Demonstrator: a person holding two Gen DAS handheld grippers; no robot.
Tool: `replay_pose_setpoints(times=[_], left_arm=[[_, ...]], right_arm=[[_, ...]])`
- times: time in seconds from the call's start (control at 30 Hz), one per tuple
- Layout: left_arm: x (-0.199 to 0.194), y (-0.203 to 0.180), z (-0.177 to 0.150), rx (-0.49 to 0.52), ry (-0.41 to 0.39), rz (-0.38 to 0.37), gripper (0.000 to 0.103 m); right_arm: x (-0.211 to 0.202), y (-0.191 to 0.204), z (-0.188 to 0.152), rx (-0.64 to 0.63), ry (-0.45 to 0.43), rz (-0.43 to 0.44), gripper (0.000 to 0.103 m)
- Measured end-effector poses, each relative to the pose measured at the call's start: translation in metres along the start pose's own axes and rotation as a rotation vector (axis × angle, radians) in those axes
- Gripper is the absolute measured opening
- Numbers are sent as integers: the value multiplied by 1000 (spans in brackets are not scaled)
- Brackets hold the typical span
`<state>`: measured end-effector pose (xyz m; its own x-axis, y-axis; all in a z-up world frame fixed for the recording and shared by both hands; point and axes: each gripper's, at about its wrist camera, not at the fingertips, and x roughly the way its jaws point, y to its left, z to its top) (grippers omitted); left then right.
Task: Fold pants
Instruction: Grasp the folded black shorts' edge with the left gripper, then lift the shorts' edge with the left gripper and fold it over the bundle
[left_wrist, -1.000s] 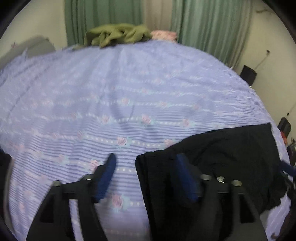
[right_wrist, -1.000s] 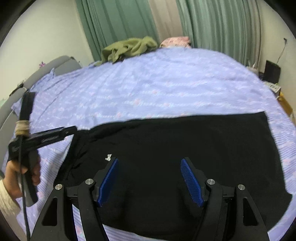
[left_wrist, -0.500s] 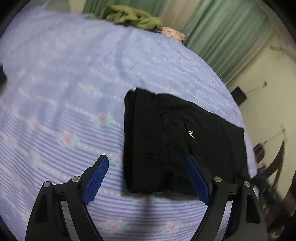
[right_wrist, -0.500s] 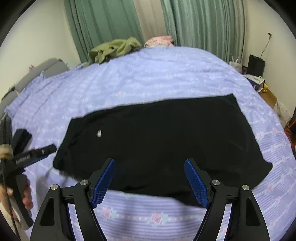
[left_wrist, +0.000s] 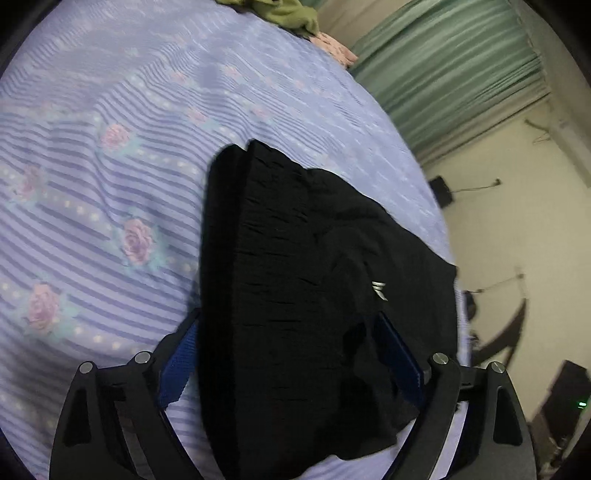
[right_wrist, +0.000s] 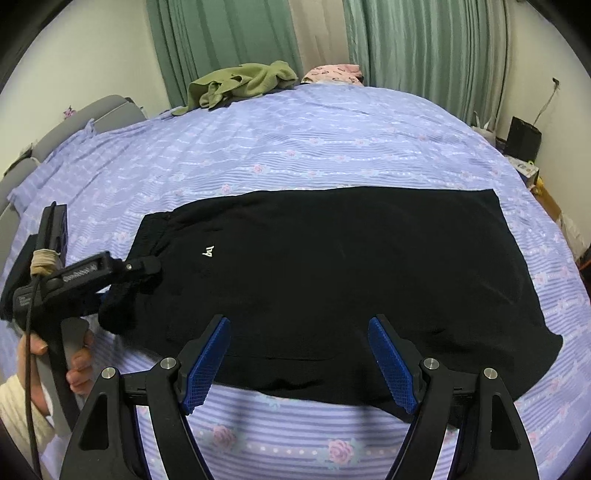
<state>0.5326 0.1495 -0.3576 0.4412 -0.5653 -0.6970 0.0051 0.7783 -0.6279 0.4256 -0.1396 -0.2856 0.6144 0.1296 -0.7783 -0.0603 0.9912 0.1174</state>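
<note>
The black pants (right_wrist: 332, 266) lie flat and folded in half lengthwise on the purple bed, waistband at the left, with a small white logo (right_wrist: 208, 253). In the left wrist view the waistband end (left_wrist: 295, 295) lies between my open fingers and hides their tips. My left gripper (left_wrist: 288, 354) is open around the waistband corner; it also shows in the right wrist view (right_wrist: 144, 273), at the pants' left end. My right gripper (right_wrist: 299, 358) is open and empty above the pants' near edge.
The purple striped bedsheet (right_wrist: 332, 147) covers the bed. A green garment (right_wrist: 240, 83) and a pink one (right_wrist: 332, 72) lie at the far edge by the green curtains (right_wrist: 424, 48). A grey headboard (right_wrist: 74, 125) stands left; boxes (right_wrist: 524, 140) stand on the floor right.
My left gripper has swung round and moved onto the waistband end, which now lies between its fingers. My right gripper has pulled back and risen, so that more of the pants shows.
</note>
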Motion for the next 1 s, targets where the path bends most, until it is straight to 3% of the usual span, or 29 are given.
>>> replay_pose_setpoints(times=[0.03,0.07,0.1,0.2,0.27,0.4,0.47,0.67,0.7,0.73,0.8,1.0], left_arm=[[-1,0,0,-1,19,-29,75],[-5,1,0,-8,37,-53,58],[-14,0,-1,-19,42,-98,49],[-35,-9,-4,7,12,-266,45],[-34,-11,-3,6,1,-300,45],[3,16,-2,-105,68,-139,45],[11,19,-4,-108,68,-130,46],[17,14,3,-235,12,-155,66],[18,11,7,-235,15,-155,65],[20,6,10,-231,22,-148,63],[17,0,12,-214,50,-155,35],[-32,-62,23,-53,-16,-162,30]], right_arm=[[1,0,0,9,5,6,78],[1,0,1,15,7,10,78],[0,1,2,21,9,16,78],[-3,6,4,4,-5,33,78],[-6,12,6,-14,-28,57,78],[-2,17,8,-12,-21,42,78],[1,20,8,-23,-17,20,78],[11,18,10,-1,-5,53,78],[12,15,10,16,-1,63,78],[12,13,10,30,2,70,78],[10,6,10,65,6,79,78],[-12,-7,16,71,-42,98,78]])
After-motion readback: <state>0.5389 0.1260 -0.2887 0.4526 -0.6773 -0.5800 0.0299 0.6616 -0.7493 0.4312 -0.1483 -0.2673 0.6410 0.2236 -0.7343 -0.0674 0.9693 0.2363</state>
